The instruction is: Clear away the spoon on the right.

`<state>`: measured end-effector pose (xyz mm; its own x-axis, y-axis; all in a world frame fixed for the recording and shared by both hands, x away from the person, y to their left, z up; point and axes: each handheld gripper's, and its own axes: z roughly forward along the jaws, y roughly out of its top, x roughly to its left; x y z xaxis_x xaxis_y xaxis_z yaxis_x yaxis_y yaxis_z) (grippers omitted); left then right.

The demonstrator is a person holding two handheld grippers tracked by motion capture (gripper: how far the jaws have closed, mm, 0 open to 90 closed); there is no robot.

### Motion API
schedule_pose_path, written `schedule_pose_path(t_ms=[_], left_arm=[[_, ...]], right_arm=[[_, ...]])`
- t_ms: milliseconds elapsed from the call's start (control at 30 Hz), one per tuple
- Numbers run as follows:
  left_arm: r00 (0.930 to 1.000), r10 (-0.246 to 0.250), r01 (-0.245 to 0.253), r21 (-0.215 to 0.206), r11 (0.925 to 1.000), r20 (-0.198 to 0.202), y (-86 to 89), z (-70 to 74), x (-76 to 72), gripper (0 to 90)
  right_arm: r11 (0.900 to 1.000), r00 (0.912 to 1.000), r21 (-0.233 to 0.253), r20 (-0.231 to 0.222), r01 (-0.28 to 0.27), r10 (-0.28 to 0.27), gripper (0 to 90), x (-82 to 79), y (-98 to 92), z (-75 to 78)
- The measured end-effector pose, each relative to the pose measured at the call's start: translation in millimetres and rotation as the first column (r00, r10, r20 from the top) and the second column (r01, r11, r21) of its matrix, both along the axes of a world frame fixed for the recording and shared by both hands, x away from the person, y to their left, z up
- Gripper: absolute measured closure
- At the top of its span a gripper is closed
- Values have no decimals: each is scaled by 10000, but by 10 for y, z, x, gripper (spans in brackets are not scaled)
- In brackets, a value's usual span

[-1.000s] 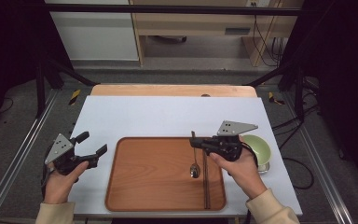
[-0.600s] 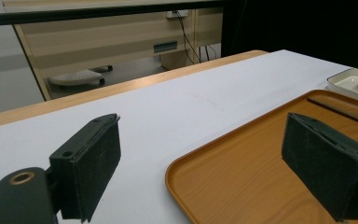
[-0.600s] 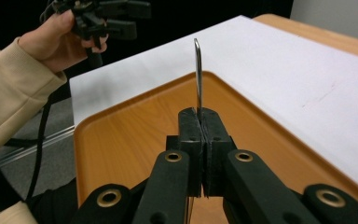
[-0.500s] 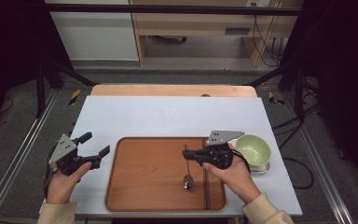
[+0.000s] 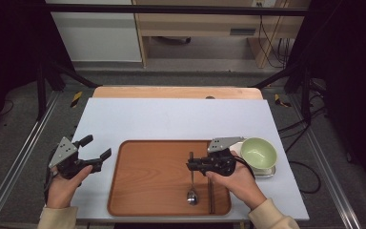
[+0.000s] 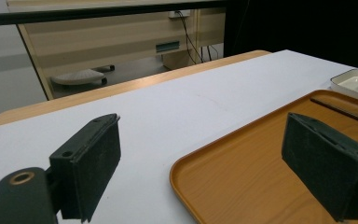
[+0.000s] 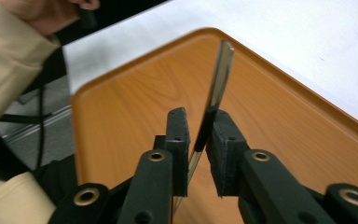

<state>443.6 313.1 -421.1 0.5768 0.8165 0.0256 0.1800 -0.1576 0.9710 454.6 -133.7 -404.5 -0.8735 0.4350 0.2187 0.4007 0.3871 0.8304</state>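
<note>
A metal spoon (image 5: 191, 193) hangs over the brown wooden tray (image 5: 152, 181), its bowl near the tray's front edge and its handle pointing away from the person. My right gripper (image 5: 190, 164) is shut on the handle, reaching in from the right. In the right gripper view the handle (image 7: 219, 74) runs up between the two pads of my right gripper (image 7: 199, 114), tilted above the tray (image 7: 135, 107). My left gripper (image 5: 96, 146) is open with nothing in it, on the white table just left of the tray. In its own view my left gripper (image 6: 205, 121) frames the tray's corner (image 6: 242, 177).
Dark chopsticks (image 5: 209, 198) lie on the tray just right of the spoon. A green bowl (image 5: 258, 152) sits on a small white dish (image 5: 267, 171) right of the tray. The white table (image 5: 171, 119) extends beyond the tray to a wooden far edge.
My right gripper has carried the spoon left and toward the person, away from the green bowl, lowering it to the tray's front. My left gripper has hardly moved.
</note>
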Motion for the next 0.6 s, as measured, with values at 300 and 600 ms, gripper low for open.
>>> schedule_pose_path(t_ms=[300, 600], left_arm=[[10000, 37, -37, 0, 10000, 3, 18, 1, 1, 113], [10000, 25, -25, 17, 10000, -10, 13, -2, 2, 113]], right_arm=[[9942, 9987, -979, -221, 442, -465, 753, 139, 44, -155], [9803, 9946, -1748, -310, 920, -988, 683, 216, 84, -235]])
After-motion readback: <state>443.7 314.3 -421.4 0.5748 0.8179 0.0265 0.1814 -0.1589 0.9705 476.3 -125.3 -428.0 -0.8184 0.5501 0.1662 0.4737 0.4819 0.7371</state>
